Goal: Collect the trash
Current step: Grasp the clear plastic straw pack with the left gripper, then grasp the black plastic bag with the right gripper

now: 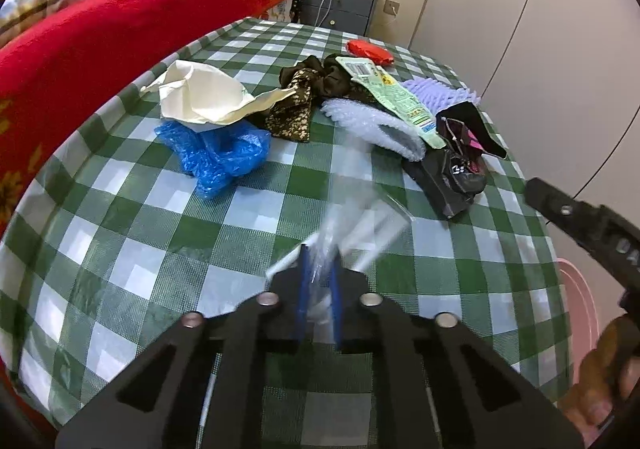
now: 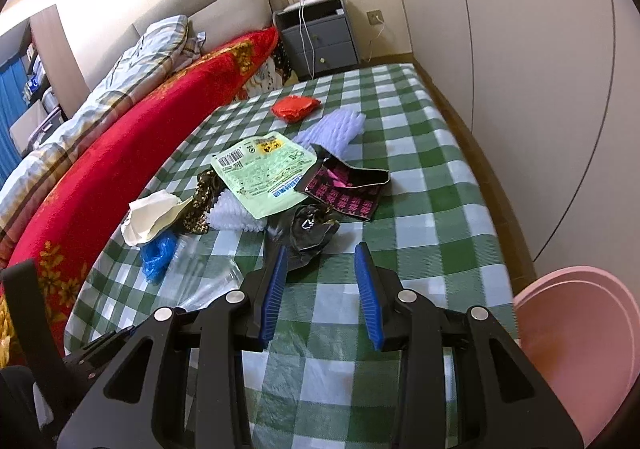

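The left gripper [image 1: 319, 281] clamps a clear crumpled plastic wrapper [image 1: 352, 217] above the green-checked worktop [image 1: 168, 217]. The right gripper [image 2: 322, 289] hovers, fingers apart. A red blanketed bed [image 2: 120, 137] adjoins the worktop; a pink plastic bin [image 2: 580, 349] stands beside it.

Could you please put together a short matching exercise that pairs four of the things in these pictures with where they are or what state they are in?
Things:
1. clear crinkled plastic bag
2. crumpled blue plastic bag
3. shiny red foil wrapper
4. round pink plastic bin

Places or states:
A. far side of the trash pile, towards the grey nightstand
B. off the table's edge, on the right gripper's side
C. clamped in the left gripper
D. partly under the cream crumpled paper

Pairs: 1-C, 2-D, 3-A, 4-B
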